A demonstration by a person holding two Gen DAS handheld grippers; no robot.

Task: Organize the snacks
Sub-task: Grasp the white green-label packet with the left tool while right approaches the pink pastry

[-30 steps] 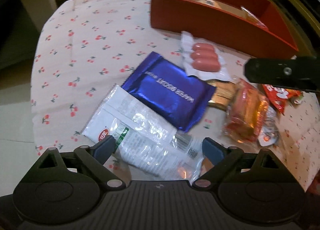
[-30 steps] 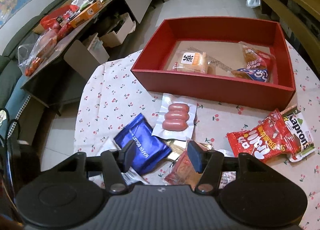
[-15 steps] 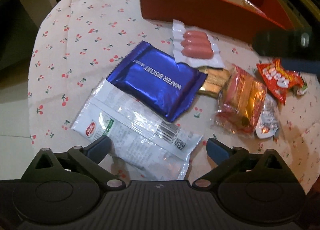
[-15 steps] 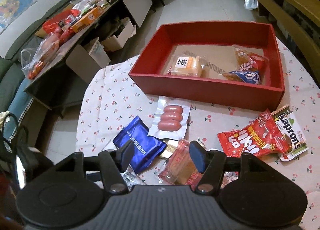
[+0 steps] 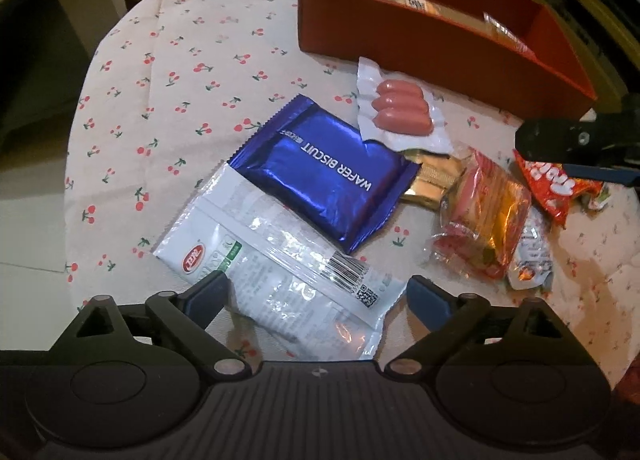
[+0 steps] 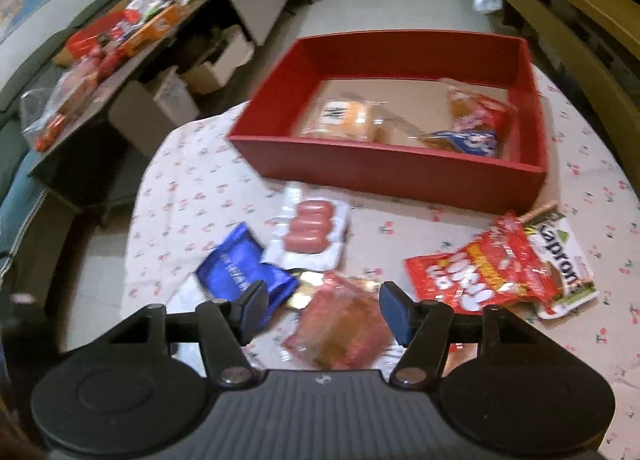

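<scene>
Two or three packs are already seen in the red box [image 6: 384,175]; some seven snacks are left on the tablecloth [image 5: 200,71]. Left gripper [image 5: 316,292] and right gripper [image 6: 322,310] are held spread, nothing gripped.

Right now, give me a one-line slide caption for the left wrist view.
Open left gripper poised over a white snack packet, with the blue wafer biscuit pack, sausages and red box beyond.

Between the spread fingers of the left gripper [image 5: 316,292] lies a flat white packet [image 5: 280,272], its far end under the blue wafer biscuit pack [image 5: 324,167]. Beyond that lies a sealed sausage pack [image 5: 400,111], then the red box [image 5: 440,35]. An orange-red cake wrapper [image 6: 344,324] lies between the right gripper's [image 6: 322,306] fingers, a red bag [image 6: 476,276] to its right.
</scene>
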